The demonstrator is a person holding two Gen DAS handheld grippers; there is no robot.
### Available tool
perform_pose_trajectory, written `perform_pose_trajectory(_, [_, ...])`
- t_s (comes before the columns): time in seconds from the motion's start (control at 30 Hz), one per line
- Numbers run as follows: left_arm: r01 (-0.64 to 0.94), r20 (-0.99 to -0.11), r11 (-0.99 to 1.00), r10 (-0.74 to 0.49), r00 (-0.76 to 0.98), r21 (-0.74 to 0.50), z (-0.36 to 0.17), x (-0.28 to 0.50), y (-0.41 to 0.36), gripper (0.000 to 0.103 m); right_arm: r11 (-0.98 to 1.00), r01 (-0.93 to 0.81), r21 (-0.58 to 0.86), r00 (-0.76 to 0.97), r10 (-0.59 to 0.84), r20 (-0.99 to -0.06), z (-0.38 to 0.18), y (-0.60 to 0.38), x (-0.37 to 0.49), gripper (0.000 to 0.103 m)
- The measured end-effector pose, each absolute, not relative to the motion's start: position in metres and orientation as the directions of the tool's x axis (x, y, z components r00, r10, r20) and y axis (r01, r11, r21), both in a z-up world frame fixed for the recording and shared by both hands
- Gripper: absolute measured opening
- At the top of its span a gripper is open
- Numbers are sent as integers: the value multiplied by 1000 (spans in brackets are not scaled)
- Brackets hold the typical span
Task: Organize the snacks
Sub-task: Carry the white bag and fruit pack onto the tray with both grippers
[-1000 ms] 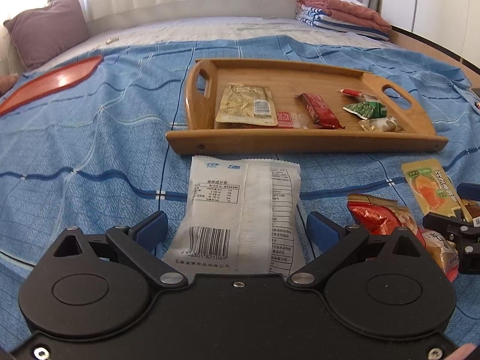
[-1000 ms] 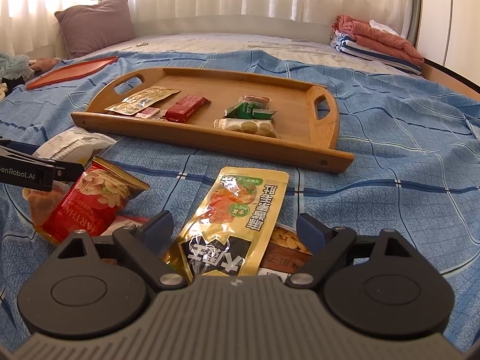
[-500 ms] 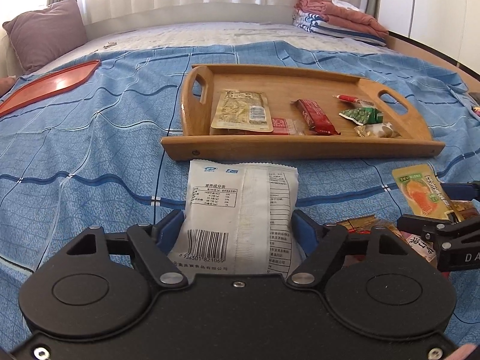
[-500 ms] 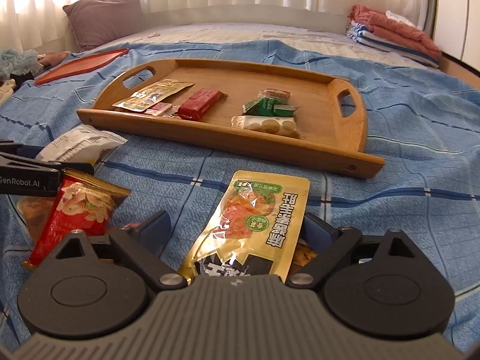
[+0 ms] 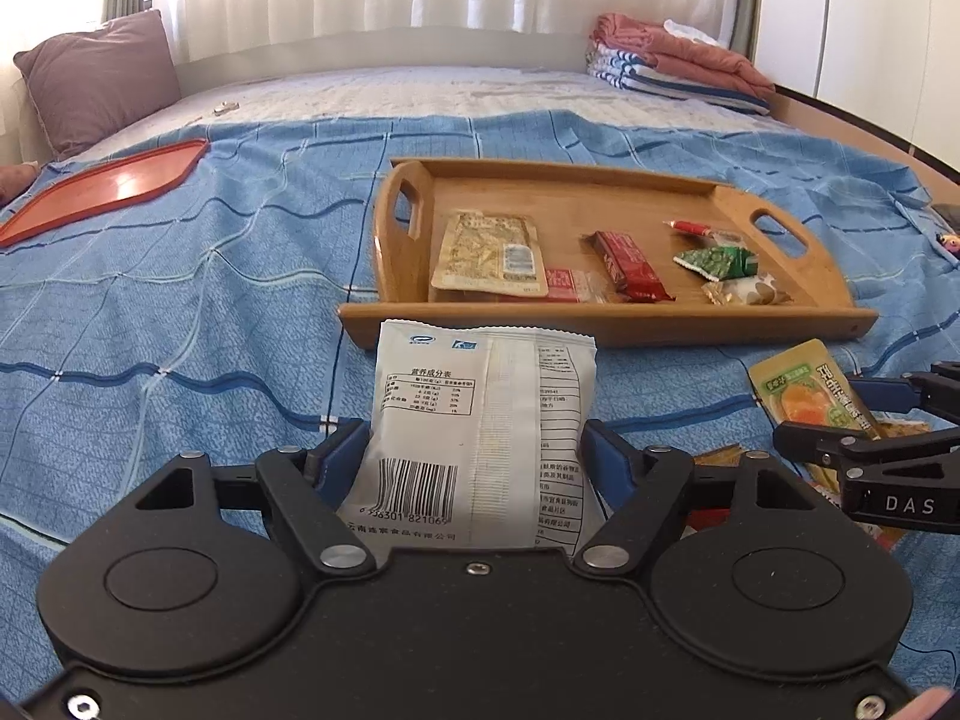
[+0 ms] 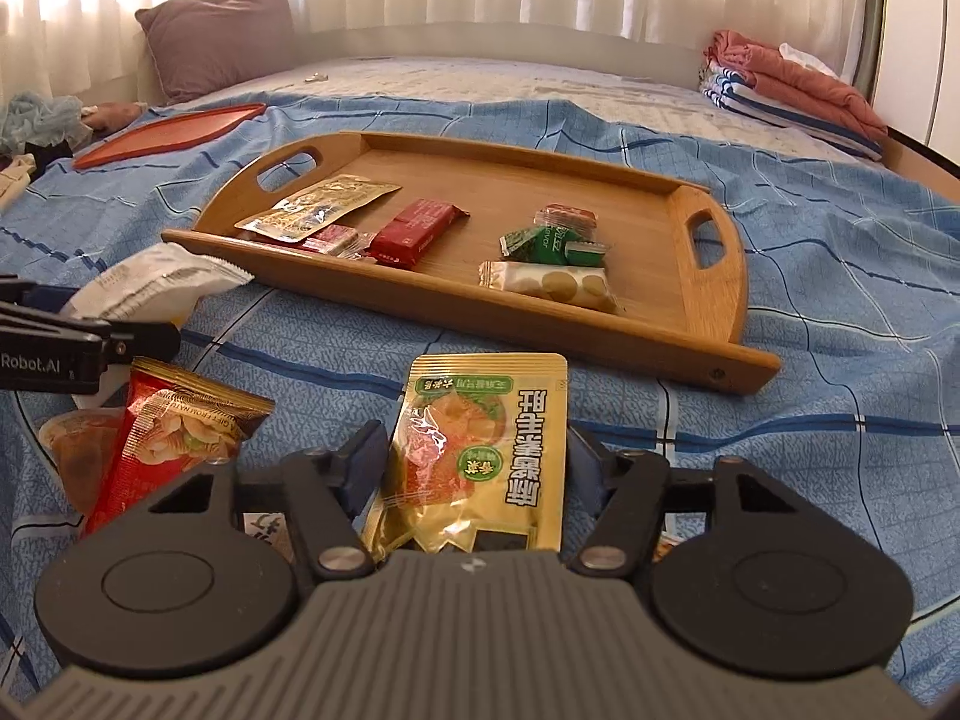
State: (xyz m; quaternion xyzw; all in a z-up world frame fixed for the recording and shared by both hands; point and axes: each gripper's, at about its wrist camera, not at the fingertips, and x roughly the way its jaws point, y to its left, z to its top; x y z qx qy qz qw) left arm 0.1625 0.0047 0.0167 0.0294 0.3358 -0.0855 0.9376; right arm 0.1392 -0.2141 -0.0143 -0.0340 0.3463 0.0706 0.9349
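Observation:
My left gripper (image 5: 477, 459) is shut on a white snack packet (image 5: 480, 414) and holds it above the blue bedspread, in front of the wooden tray (image 5: 600, 324). My right gripper (image 6: 474, 468) is shut on a yellow snack pouch (image 6: 480, 450), also lifted, in front of the wooden tray (image 6: 600, 336). The pouch also shows at the right of the left wrist view (image 5: 810, 390). The tray holds several small snacks, among them a tan pouch (image 5: 489, 252), a red bar (image 5: 627, 264) and a green packet (image 5: 717, 261).
A red snack bag (image 6: 174, 438) and other packets lie on the bed left of my right gripper. A red flat tray (image 5: 102, 189) lies at the far left. A pillow (image 5: 99, 78) and folded blankets (image 5: 678, 66) sit at the back.
Both grippers closed on their packets and lifted them off the bed. Both views have risen and drawn slightly back from the tray.

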Motion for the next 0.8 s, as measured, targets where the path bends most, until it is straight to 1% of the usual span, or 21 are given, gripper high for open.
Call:
perform_pose_trajectory(0.43, [163,-602,986,-156,783,-43,38,170,17,75,989,-109,101,788,148,-598,21,-229,144,65])
perform_pose_trajectory(0.8, [173,-554,984,-172,815,-51,69,191,11,75,965,-11,263,828,156,-539,49,-260,166,65])
